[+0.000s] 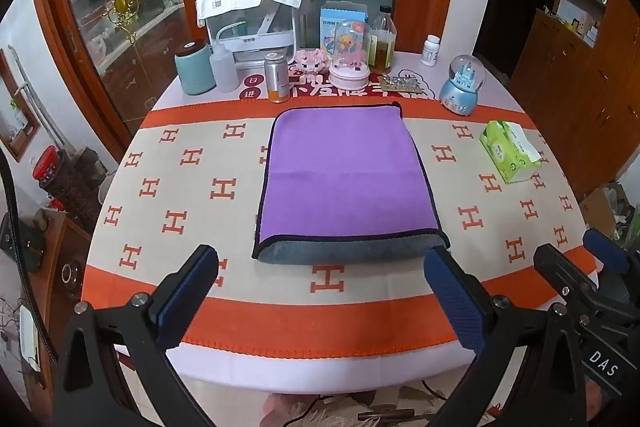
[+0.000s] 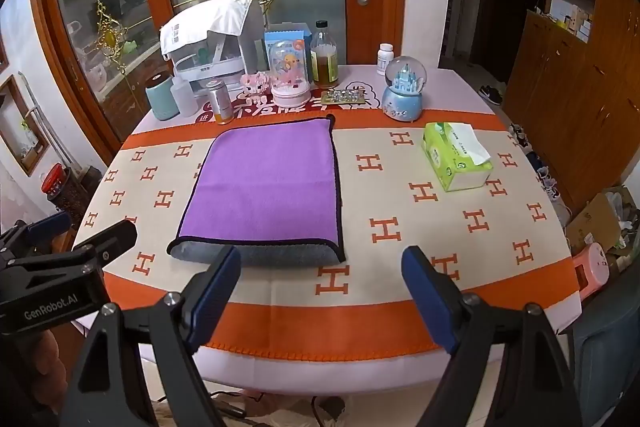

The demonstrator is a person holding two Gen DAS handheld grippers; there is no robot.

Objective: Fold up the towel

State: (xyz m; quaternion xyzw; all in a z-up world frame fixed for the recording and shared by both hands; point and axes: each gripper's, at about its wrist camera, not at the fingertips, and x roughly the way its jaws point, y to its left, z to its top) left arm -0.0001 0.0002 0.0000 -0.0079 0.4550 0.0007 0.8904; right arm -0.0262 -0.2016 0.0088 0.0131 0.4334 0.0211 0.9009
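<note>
The towel (image 1: 344, 183) lies flat in the middle of the table (image 1: 500, 239), purple face up, its grey underside showing along the near edge where the cloth doubles over. It appears already folded at least once: the near edge is thick and rounded, while the dark piping runs along the right, far and part of the near sides. It sits squarely on the orange-and-cream cloth, long axis pointing away from the person, which leaves the near corners easy to reach from either side.

The left claw (image 1: 320, 291) hangs just short of the towel's near edge, its blue pads spread wide and gripping nothing; the right pad (image 1: 452, 299) is near the near right corner. The right claw (image 2: 320, 291) is likewise wide open and empty, held back over the table's near border, with its left pad (image 2: 216, 291) in front of the grey fold. Both are level and side by side, likely so each can take one near corner for another fold.

Clutter is kept at the far side: a snow globe (image 1: 462, 87), bottles, a jar (image 1: 195, 69), and a tissue pack (image 1: 510, 151) to the right, all well apart from the towel, so a fold away from the person has room.
</note>
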